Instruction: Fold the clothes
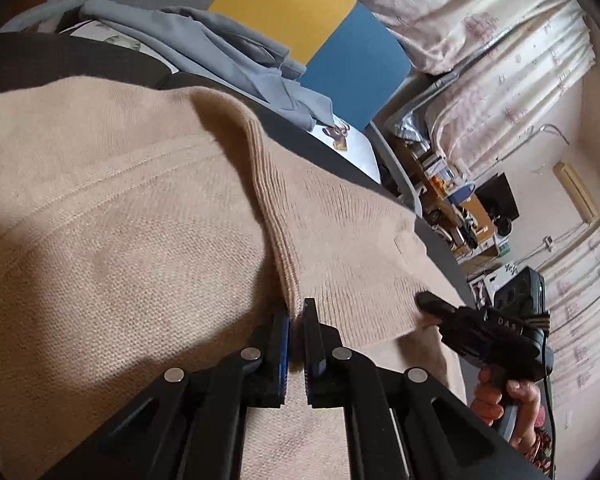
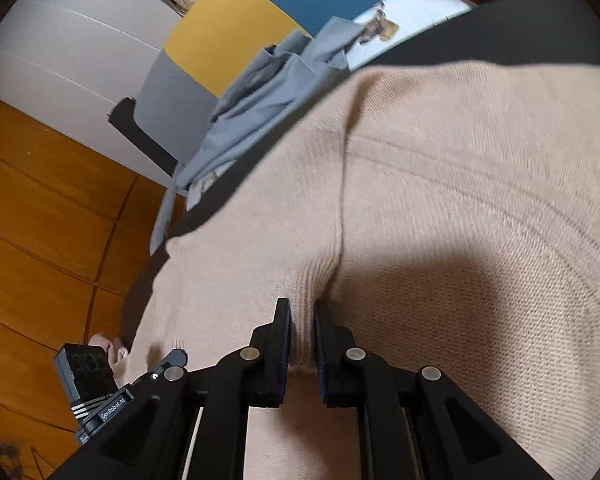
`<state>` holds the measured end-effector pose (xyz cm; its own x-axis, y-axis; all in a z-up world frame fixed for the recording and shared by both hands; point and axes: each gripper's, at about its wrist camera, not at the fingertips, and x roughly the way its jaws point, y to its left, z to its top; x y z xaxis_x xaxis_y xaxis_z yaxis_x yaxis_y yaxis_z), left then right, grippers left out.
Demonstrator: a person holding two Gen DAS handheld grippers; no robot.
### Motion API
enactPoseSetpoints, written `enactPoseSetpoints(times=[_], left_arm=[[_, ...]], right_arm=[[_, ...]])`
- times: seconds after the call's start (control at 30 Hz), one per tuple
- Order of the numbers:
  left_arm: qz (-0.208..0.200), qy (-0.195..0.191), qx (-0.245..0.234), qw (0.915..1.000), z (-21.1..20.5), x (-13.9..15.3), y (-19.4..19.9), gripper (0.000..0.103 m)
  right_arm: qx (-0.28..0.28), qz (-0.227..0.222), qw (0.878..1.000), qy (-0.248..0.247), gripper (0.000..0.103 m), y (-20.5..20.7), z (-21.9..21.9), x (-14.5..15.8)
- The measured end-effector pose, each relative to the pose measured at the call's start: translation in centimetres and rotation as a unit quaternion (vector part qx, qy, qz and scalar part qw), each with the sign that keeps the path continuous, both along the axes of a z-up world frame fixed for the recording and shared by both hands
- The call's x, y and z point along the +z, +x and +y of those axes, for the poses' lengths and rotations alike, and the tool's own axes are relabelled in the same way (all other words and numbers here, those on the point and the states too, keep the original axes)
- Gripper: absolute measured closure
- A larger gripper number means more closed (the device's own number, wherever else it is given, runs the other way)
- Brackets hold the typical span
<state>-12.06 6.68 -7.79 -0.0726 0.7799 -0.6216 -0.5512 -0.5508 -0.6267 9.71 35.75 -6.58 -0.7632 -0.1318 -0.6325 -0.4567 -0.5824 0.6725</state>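
Note:
A beige knit sweater (image 1: 132,216) lies spread over a dark surface; it also fills the right wrist view (image 2: 460,208). My left gripper (image 1: 297,316) is shut on a ribbed edge of the sweater, with the fabric pinched between its blue pads. My right gripper (image 2: 302,320) is shut on the ribbed hem of the same sweater. The right gripper also shows in the left wrist view (image 1: 424,300), touching the sweater's right edge. The left gripper's tip shows in the right wrist view (image 2: 176,357) at the sweater's lower left edge.
A crumpled grey-blue garment (image 1: 228,56) lies beyond the sweater, also seen in the right wrist view (image 2: 268,96). A white printed garment (image 1: 348,140) lies beside it. A yellow, blue and grey panel (image 1: 292,12) stands behind. Orange wooden floor (image 2: 40,220) lies to the left.

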Motion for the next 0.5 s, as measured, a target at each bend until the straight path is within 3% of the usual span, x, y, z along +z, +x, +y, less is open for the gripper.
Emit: enactPoseSetpoints(times=[0.2, 0.27, 0.4, 0.5], left_arm=[[0.000, 0.017, -0.001, 0.9999, -0.1, -0.7, -0.1, 0.096], [0.002, 0.023, 0.000, 0.9997, -0.2, -0.7, 0.1, 0.096], [0.006, 0.028, 0.003, 0.9996, -0.1, -0.8, 0.2, 0.096], [0.007, 0.030, 0.003, 0.9995, -0.1, -0.9, 0.3, 0.096]], right_arm=[[0.005, -0.027, 0.999, 0.019, 0.088, -0.3, -0.1, -0.9], [-0.010, -0.024, 0.998, 0.054, 0.082, -0.1, 0.4, 0.6], [-0.033, 0.001, 0.991, 0.128, 0.083, -1.0, 2.7, 4.1], [-0.011, -0.009, 0.987, 0.160, 0.086, -4.5, 4.4, 4.7]])
